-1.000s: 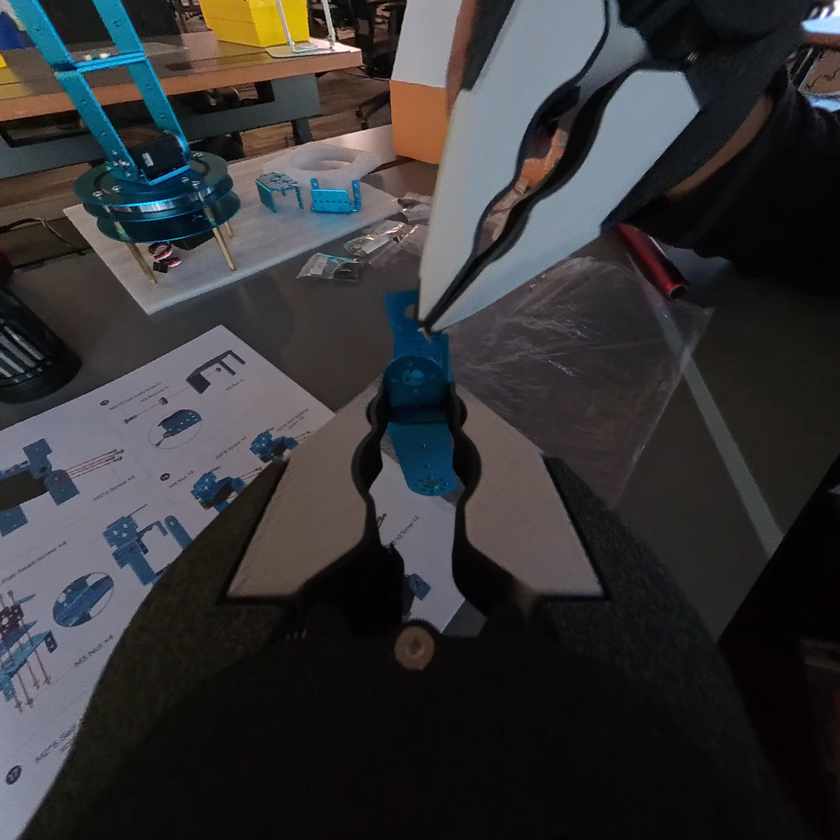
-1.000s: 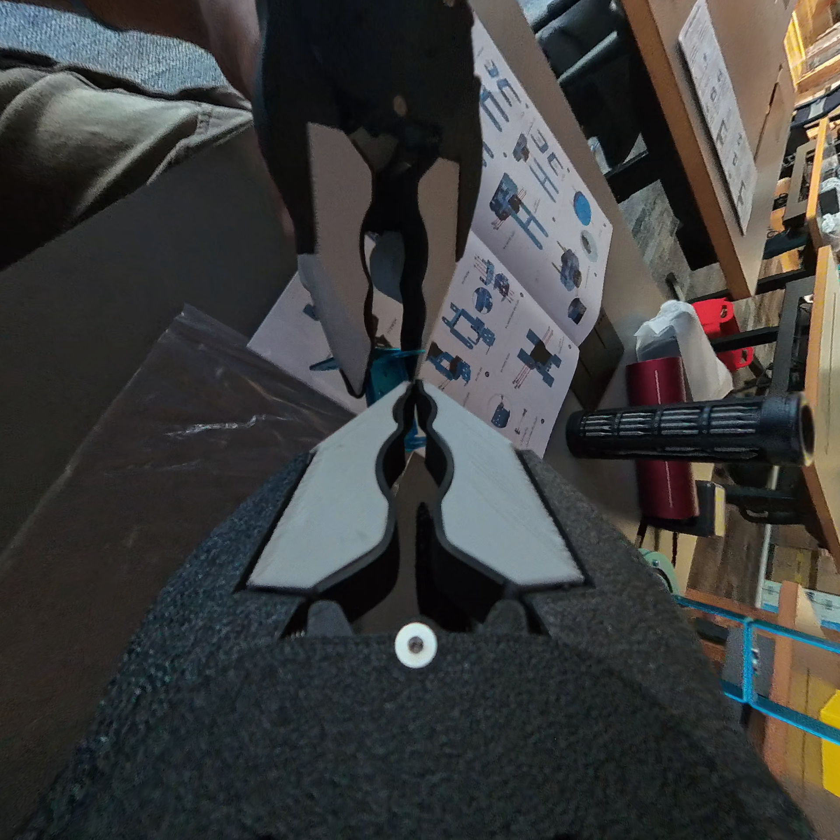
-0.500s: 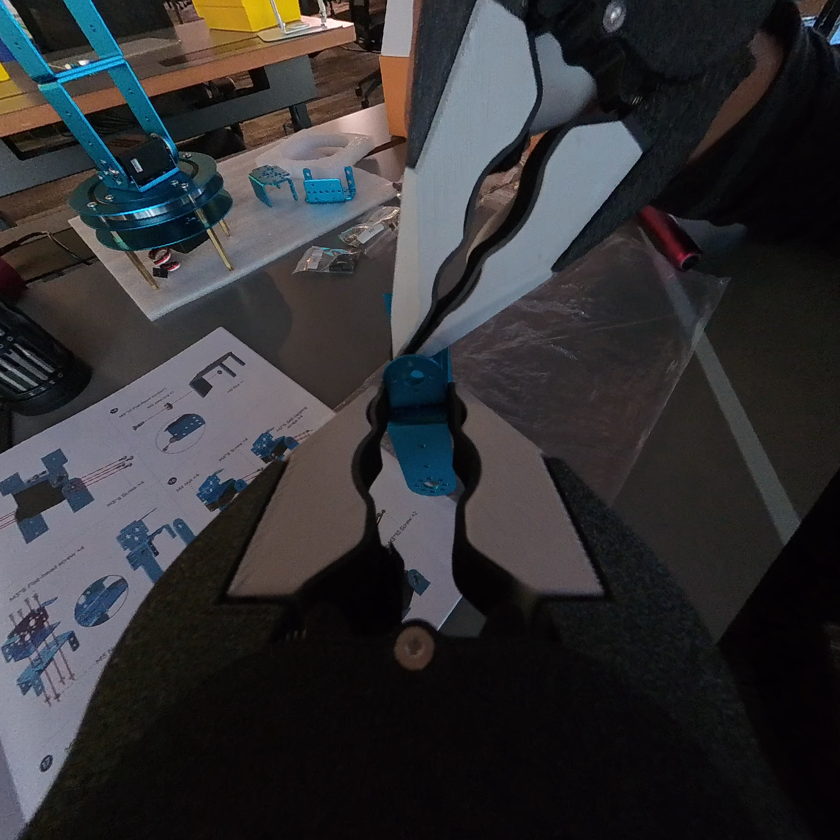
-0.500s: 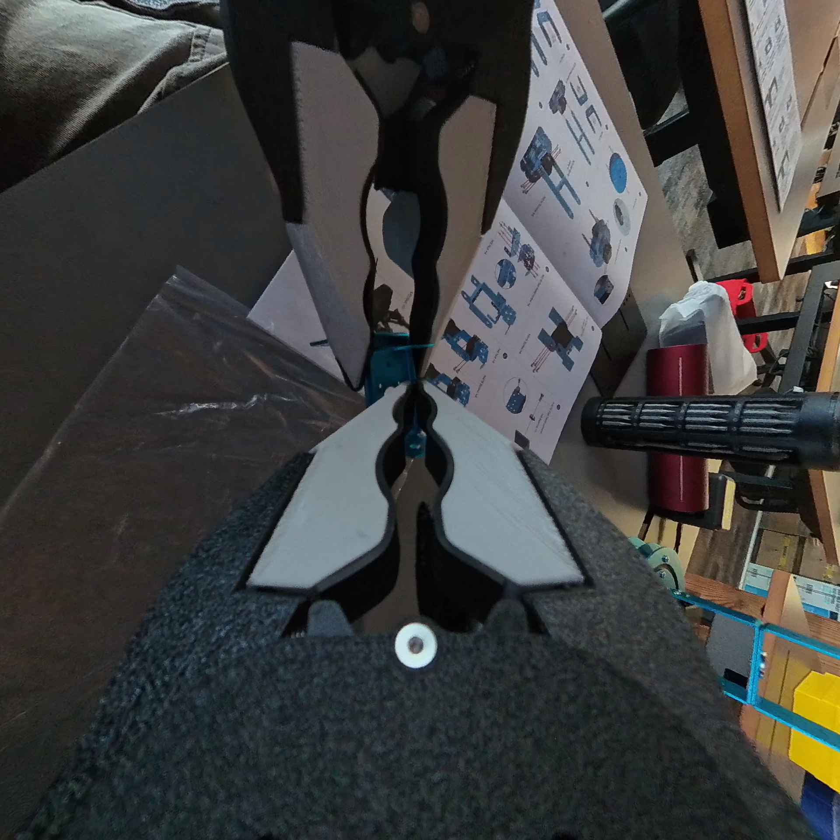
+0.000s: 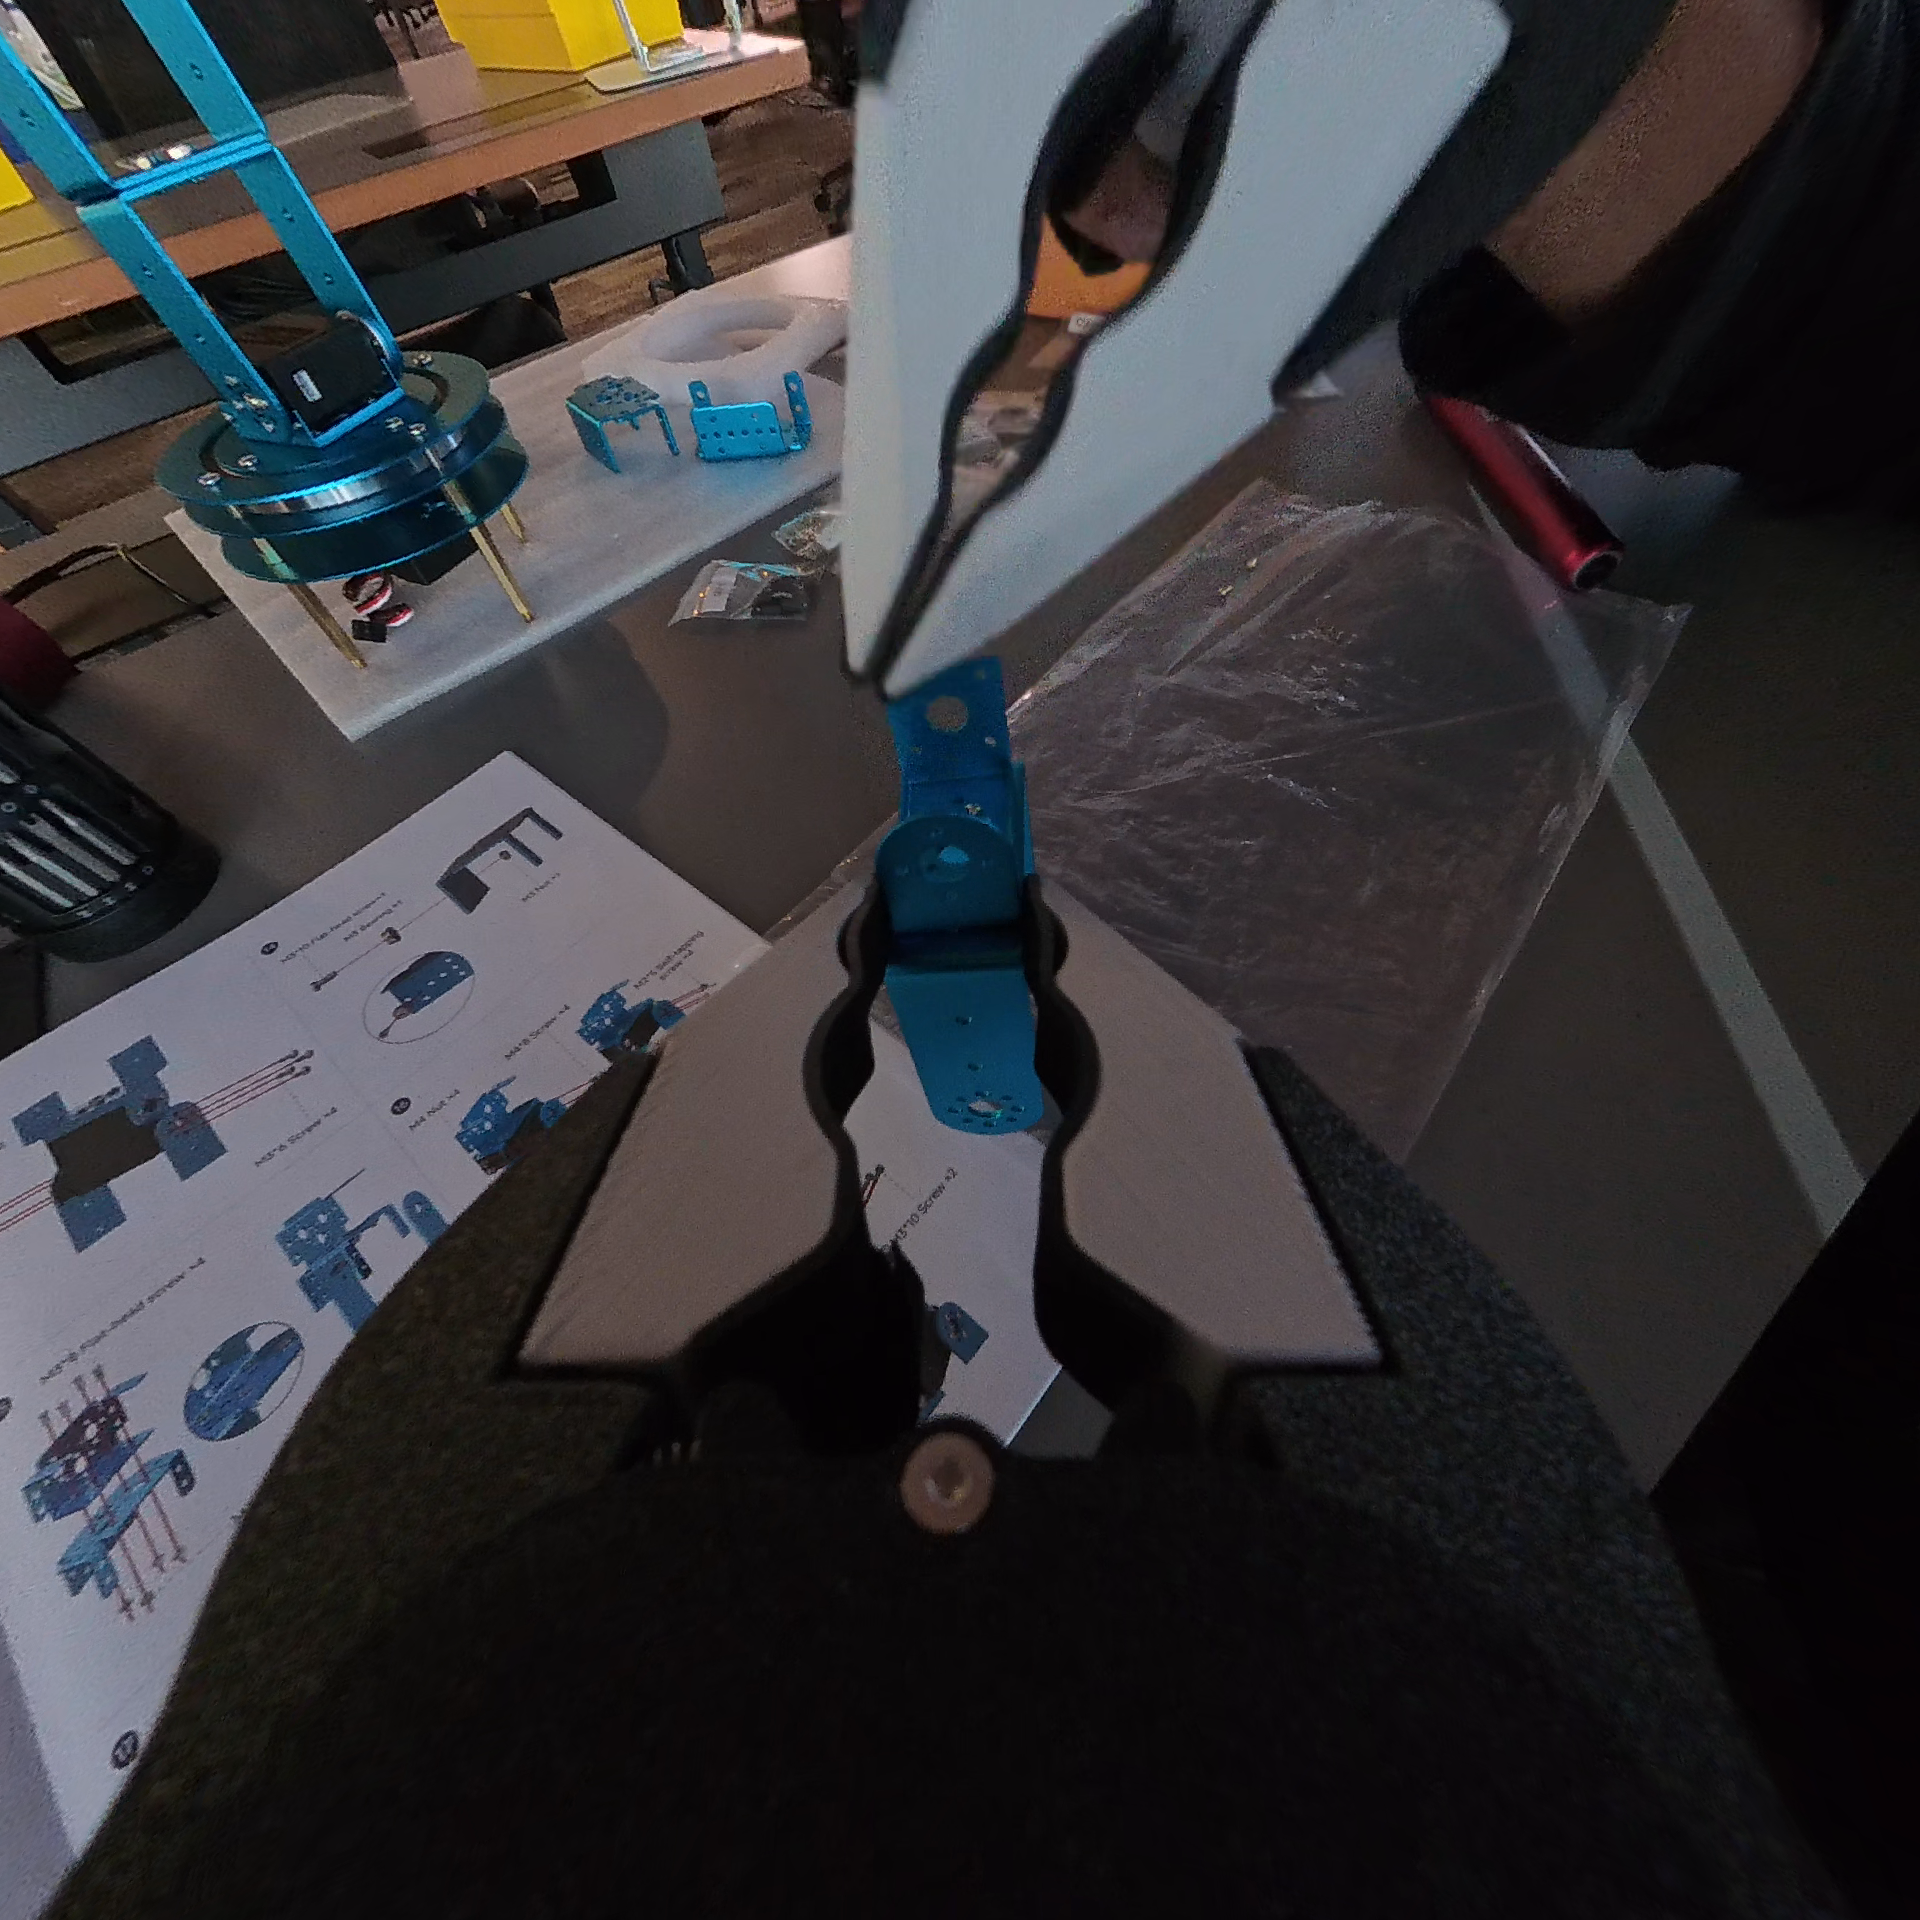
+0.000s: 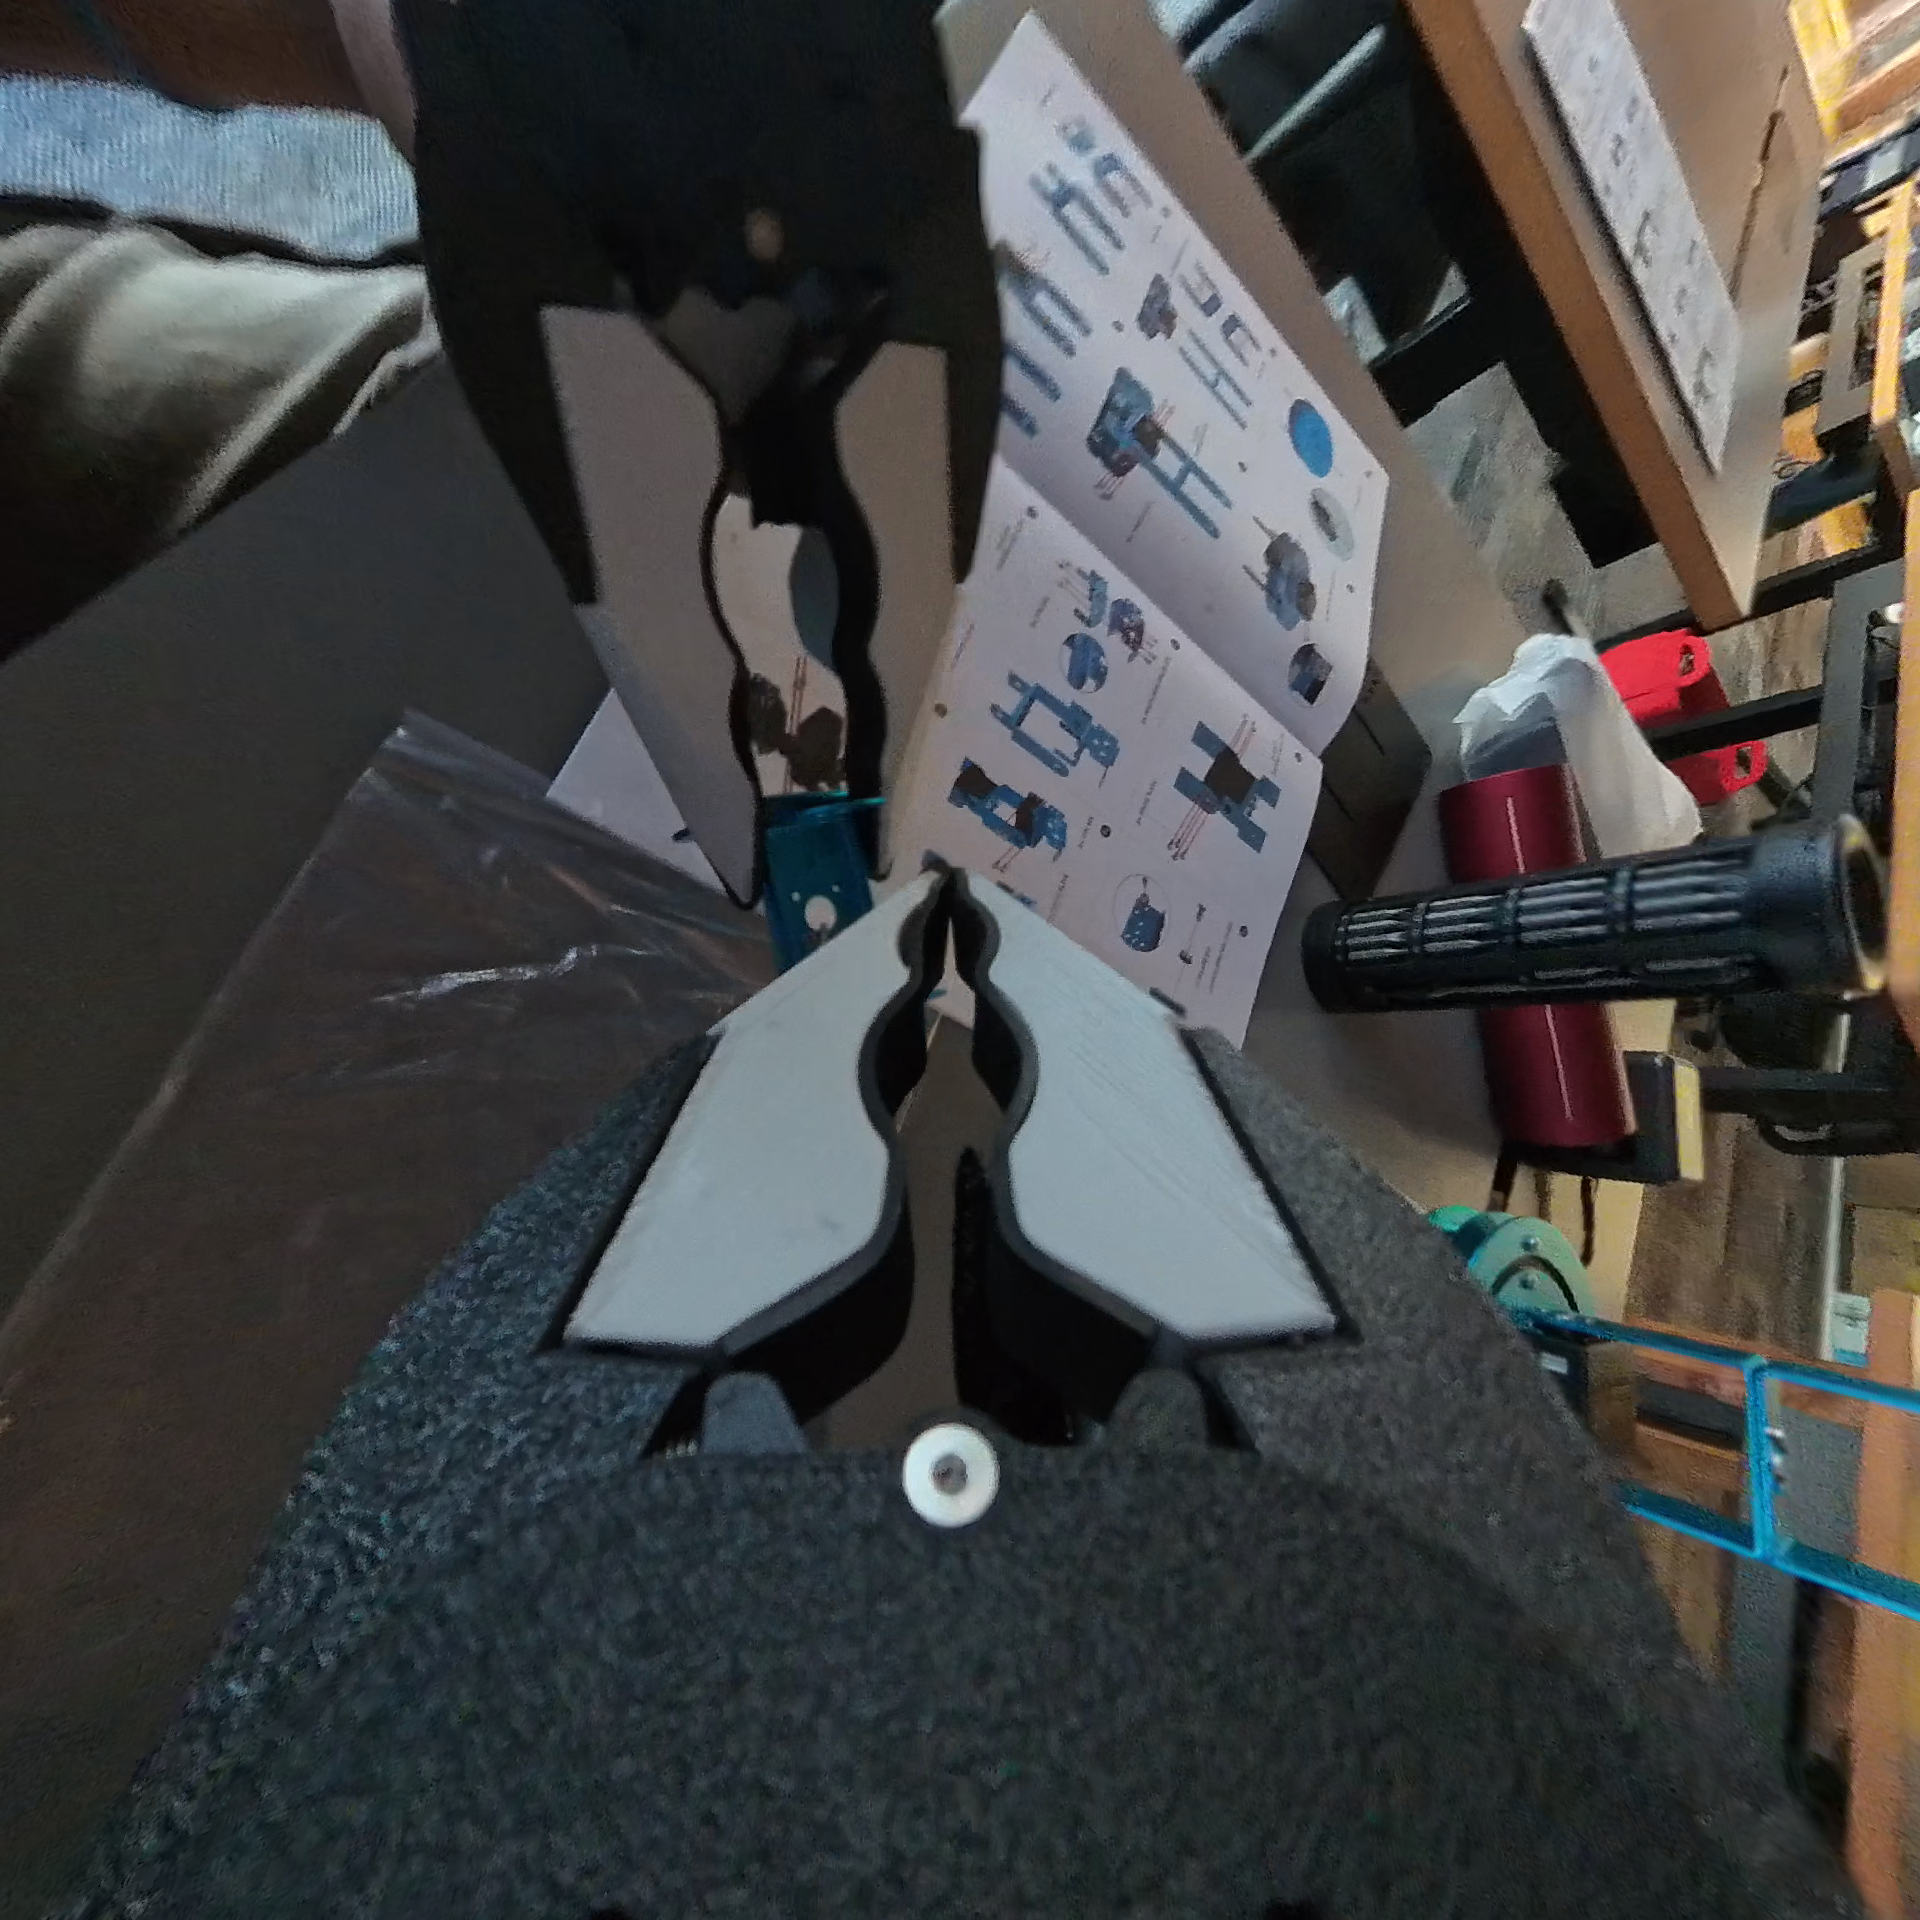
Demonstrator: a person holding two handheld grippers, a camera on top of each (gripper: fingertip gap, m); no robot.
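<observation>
Left wrist view has the left claw [image 5: 951,914] closed narrow on a blue metal bracket [image 5: 966,1039], gripping it at its bend, above the instruction sheet [image 5: 312,1091] on the desk [image 5: 675,727]. The bracket's rounded end points back toward the camera, and its drilled plate stands up beyond the fingertips.

Half a second ago the right claw [image 5: 883,675] sat low, with its tips right at the bracket's round boss. Now we see it higher, its tips at the top corner of the drilled plate, so that plate shows almost whole. The left claw's grip looks unchanged.

From the right wrist view, the right claw [image 6: 945,883] has its tips pressed nearly together, just beside the bracket [image 6: 816,883]. We cannot tell whether they touch the plate's edge, or whether something small is pinched between them.

The left claw [image 6: 816,873] hides most of the bracket in that view, which is also blurred. In the left wrist view the right claw's pale fingers block the far desk. A clear plastic bag [image 5: 1351,779] lies beneath, its contents unreadable.
</observation>
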